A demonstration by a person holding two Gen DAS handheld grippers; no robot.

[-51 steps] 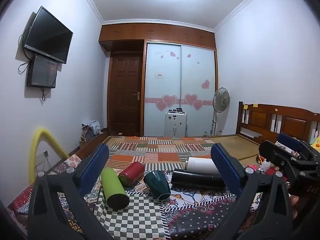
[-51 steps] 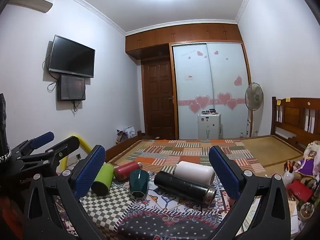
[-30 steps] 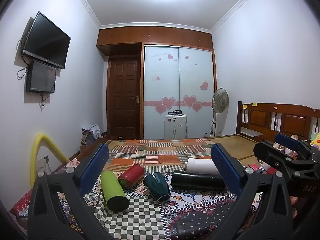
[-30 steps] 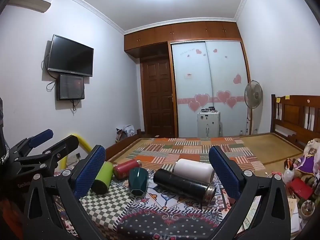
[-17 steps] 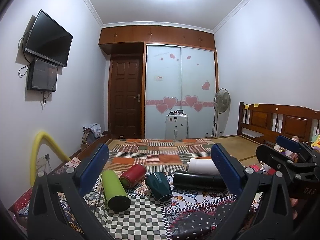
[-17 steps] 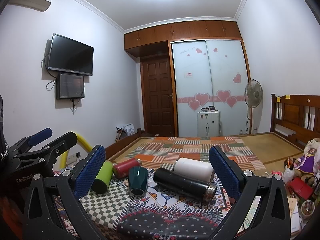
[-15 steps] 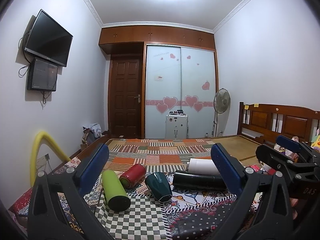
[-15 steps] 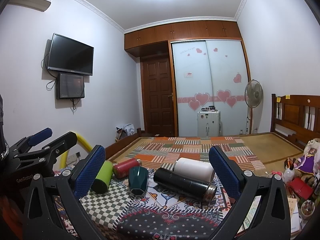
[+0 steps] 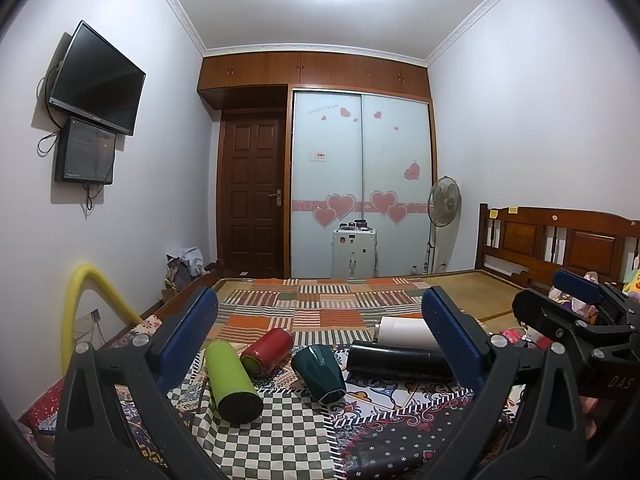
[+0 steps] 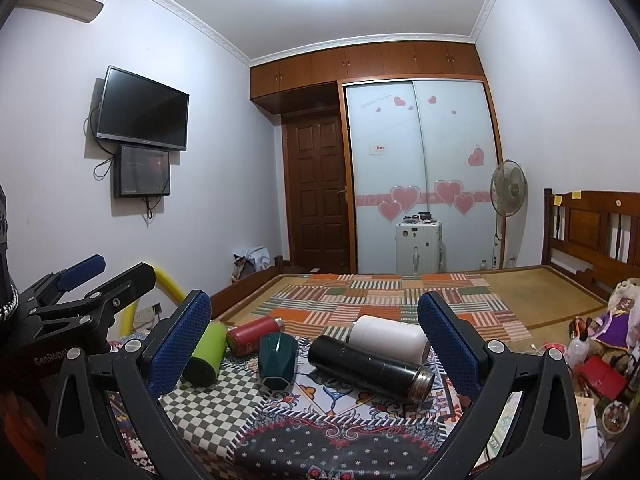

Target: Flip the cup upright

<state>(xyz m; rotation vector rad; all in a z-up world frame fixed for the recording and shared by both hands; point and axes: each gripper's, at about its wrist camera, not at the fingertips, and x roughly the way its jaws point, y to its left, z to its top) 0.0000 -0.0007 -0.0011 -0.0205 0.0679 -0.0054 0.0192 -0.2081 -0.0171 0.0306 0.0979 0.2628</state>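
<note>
Several cups and flasks lie on their sides on a patterned cloth on the bed: a lime green flask [image 9: 231,376] [image 10: 205,352], a red one [image 9: 267,349] [image 10: 253,334], a dark teal faceted cup [image 9: 319,368] [image 10: 277,364], a black flask [image 9: 396,360] [image 10: 370,364] and a white one [image 9: 404,332] [image 10: 390,338]. My left gripper [image 9: 320,340] is open and empty, held back from them. My right gripper [image 10: 314,338] is open and empty too. Each gripper shows at the edge of the other's view [image 9: 576,316] [image 10: 80,292].
The checked and floral cloth [image 9: 280,432] covers the near bed; a striped patchwork blanket [image 10: 380,300] lies beyond. A yellow foam tube [image 9: 80,304] arches at the left. Clutter and a doll [image 10: 612,328] sit at the right. A wooden headboard [image 9: 560,240] stands far right.
Both views have shifted only slightly; the cups lie as before and both grippers stay open.
</note>
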